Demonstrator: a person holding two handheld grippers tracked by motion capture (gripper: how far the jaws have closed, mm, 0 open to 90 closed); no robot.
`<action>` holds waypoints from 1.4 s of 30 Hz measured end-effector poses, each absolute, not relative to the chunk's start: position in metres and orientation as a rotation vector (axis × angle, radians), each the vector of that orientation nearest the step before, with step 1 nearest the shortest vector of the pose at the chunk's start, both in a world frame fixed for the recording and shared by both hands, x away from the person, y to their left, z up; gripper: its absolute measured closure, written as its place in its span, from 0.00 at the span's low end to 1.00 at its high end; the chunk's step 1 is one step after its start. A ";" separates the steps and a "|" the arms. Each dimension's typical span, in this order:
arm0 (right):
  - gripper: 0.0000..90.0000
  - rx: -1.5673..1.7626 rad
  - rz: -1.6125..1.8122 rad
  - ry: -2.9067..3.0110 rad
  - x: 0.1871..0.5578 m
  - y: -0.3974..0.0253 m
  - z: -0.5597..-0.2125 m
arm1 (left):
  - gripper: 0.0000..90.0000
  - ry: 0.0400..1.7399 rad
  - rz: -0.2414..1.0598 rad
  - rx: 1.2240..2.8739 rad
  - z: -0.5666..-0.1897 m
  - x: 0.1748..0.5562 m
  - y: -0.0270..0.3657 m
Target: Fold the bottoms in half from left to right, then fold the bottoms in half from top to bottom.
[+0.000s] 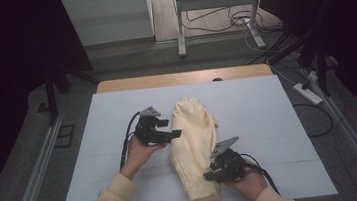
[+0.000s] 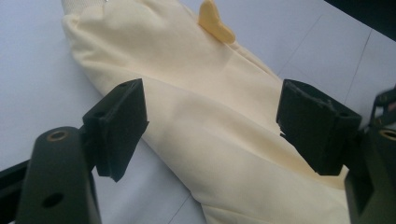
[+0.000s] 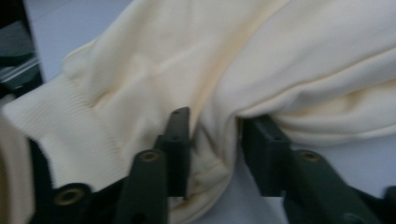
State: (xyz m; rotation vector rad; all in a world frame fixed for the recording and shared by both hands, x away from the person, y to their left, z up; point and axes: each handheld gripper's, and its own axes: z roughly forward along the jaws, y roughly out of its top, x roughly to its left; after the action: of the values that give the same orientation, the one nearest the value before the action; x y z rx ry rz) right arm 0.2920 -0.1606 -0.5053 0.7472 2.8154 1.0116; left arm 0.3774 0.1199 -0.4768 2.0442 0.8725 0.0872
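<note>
A pale yellow sweatshirt (image 1: 193, 139) lies folded into a long bundle down the middle of the white table cover (image 1: 263, 116). My left gripper (image 1: 175, 133) is at its left edge, about halfway up. In the left gripper view the gripper (image 2: 212, 126) is open, its jaws standing wide on either side of the cloth (image 2: 201, 84). My right gripper (image 1: 209, 175) is at the lower right edge, near the ribbed hem. In the right gripper view the gripper (image 3: 212, 135) is shut on a bunched fold of the sweatshirt (image 3: 233, 56).
A wooden table edge (image 1: 184, 78) shows beyond the white cover. On the floor behind stand metal frame legs (image 1: 179, 30) with cables, and a power strip (image 1: 307, 93) lies at the right. Bare cover spreads to both sides of the sweatshirt.
</note>
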 end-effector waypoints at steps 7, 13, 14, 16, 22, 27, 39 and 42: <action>0.40 0.772 1.043 2.671 0.298 -0.170 -0.497 | 0.27 0.872 0.088 2.041 -0.477 0.377 0.121; 0.37 0.809 1.087 2.659 0.305 -0.177 -0.494 | 0.27 0.874 0.088 2.041 -0.477 0.378 0.121; 0.37 0.810 1.087 2.657 0.306 -0.178 -0.494 | 0.27 0.873 0.086 2.037 -0.477 0.378 0.121; 0.36 0.810 1.091 2.649 0.308 -0.180 -0.493 | 0.27 0.866 0.085 2.047 -0.477 0.377 0.120; 0.36 0.823 1.084 2.642 0.309 -0.184 -0.493 | 0.26 0.866 0.093 2.052 -0.475 0.374 0.120; 0.36 0.826 1.093 2.627 0.310 -0.187 -0.491 | 0.26 0.873 0.102 2.046 -0.474 0.372 0.123; 0.36 0.851 1.091 2.582 0.316 -0.198 -0.487 | 0.26 0.877 0.104 2.047 -0.475 0.373 0.124; 0.36 0.858 1.096 2.570 0.317 -0.200 -0.485 | 0.26 0.873 0.105 2.048 -0.475 0.373 0.123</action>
State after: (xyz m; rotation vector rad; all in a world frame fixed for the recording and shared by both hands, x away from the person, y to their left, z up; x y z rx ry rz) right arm 0.3173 -0.2002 -0.4851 0.8583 2.5703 1.0961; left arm 0.3734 0.1232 -0.4746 2.0481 0.8730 0.1046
